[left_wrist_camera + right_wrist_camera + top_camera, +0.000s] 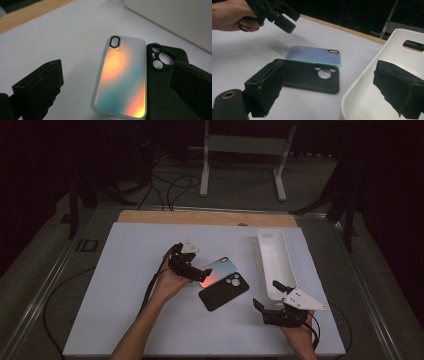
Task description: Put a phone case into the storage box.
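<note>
**Both grippers open over two phone cases**

Nearest the high camera, the right gripper (272, 300) rests at the near right of the white table (125, 320), held by the person's right hand (300, 332). Its jaws stand wide apart with nothing between them; in the right gripper view one jaw sits above the table and the other above the near end of the white bin (372, 85).

The white bin (275, 257) lies lengthwise on the right part of the table, open side up, with a slot handle at its far end.

The black phone case (223, 291) lies flat near the table's middle, camera cut-outs toward the bin. The iridescent phone case (220, 270) lies flat just beside it on the far side; the two long edges run side by side, and whether they touch cannot be told.

The left gripper (192, 272), held in the left hand (170, 282), hovers above the near-left end of the iridescent phone case. Its jaws are wide open and empty; in the left gripper view they straddle the iridescent phone case (122, 77), with one jaw over the black phone case (162, 87).
</note>
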Tool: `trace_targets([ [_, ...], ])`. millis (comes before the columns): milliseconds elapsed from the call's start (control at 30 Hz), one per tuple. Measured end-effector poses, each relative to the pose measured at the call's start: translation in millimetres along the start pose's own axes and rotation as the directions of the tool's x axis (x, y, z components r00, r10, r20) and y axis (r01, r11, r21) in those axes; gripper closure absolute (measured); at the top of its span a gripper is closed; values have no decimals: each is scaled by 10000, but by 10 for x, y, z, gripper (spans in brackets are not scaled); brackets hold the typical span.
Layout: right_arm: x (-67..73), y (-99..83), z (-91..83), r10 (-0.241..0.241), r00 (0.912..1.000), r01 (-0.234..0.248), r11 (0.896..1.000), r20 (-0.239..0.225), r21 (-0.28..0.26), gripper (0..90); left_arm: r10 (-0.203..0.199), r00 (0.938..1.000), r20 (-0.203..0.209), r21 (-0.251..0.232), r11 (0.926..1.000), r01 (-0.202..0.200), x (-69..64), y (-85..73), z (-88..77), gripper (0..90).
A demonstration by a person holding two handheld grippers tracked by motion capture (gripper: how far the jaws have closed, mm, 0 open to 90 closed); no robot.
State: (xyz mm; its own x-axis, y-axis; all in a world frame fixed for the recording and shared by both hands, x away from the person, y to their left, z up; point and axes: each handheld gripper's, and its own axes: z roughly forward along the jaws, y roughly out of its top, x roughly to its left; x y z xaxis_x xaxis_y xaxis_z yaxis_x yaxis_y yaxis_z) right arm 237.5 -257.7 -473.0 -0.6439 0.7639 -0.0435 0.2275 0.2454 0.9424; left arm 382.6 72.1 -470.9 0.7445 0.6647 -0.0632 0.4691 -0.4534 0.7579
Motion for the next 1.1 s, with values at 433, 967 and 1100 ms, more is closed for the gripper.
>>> trace_targets([
  [433,-5,-7,6,-19,10000,19,10000,-7,33,99,121,9997,213,485,9987,-131,-1,127,194,0],
  [967,-10,-22,4,-4,10000,4,10000,-26,55,99,573,9983,127,1541,9863,-585,-22,120,436,0],
  [1100,-9,-24,6,6,10000,-6,10000,-13,71,99,485,9988,100,1795,9825,-495,11,85,474,0],
])
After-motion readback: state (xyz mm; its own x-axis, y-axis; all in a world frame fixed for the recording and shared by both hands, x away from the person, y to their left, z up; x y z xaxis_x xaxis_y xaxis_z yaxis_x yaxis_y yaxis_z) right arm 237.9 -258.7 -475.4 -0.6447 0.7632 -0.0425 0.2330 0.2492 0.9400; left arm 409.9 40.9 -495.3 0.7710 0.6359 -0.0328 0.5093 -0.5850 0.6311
